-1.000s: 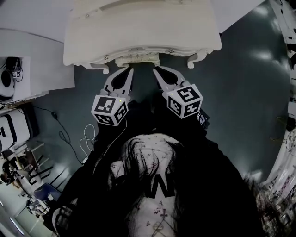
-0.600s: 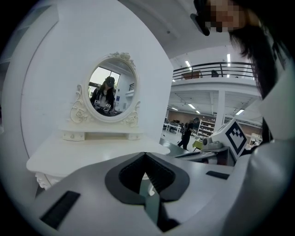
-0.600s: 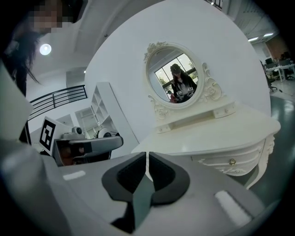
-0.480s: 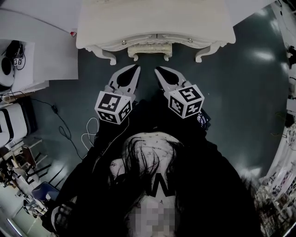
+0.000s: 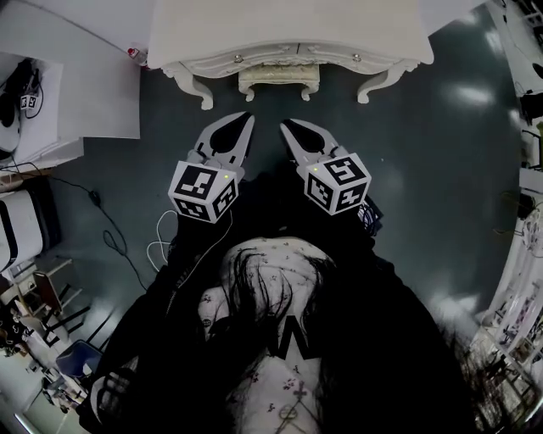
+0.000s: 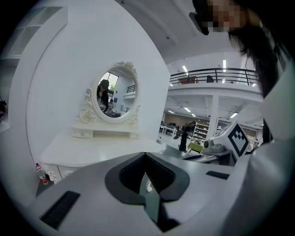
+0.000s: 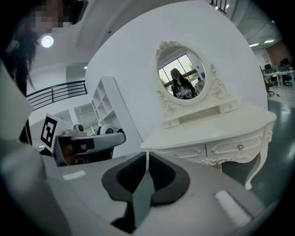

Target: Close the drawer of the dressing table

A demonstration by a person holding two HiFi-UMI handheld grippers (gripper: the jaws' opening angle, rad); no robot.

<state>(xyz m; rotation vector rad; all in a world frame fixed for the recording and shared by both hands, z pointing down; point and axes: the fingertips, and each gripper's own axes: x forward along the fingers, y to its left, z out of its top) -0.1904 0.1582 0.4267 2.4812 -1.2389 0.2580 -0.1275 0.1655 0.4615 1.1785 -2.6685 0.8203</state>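
Observation:
The white dressing table (image 5: pixel 288 25) stands at the top of the head view. Its drawer fronts (image 5: pixel 297 58) lie flush with the frame, and the right gripper view shows them with small knobs (image 7: pixel 239 146). My left gripper (image 5: pixel 249 116) and right gripper (image 5: pixel 284 125) point at the table side by side, with a strip of dark floor between their tips and the drawer fronts. Both are shut with nothing between the jaws, as the left gripper (image 6: pixel 146 157) and right gripper (image 7: pixel 147 154) show in their own views. An oval mirror (image 7: pixel 182 76) stands on the table top.
A white wall panel (image 5: pixel 76 85) stands left of the table, with a small red bottle (image 5: pixel 133 52) at the table's corner. Cables (image 5: pixel 110 237) and equipment lie on the floor at the left. Shelving (image 5: pixel 517 254) lines the right edge. The floor (image 5: pixel 450 169) is dark.
Both grippers have drawn back from the table front, where their tips were a second ago. The table now sits higher and farther off in the head view.

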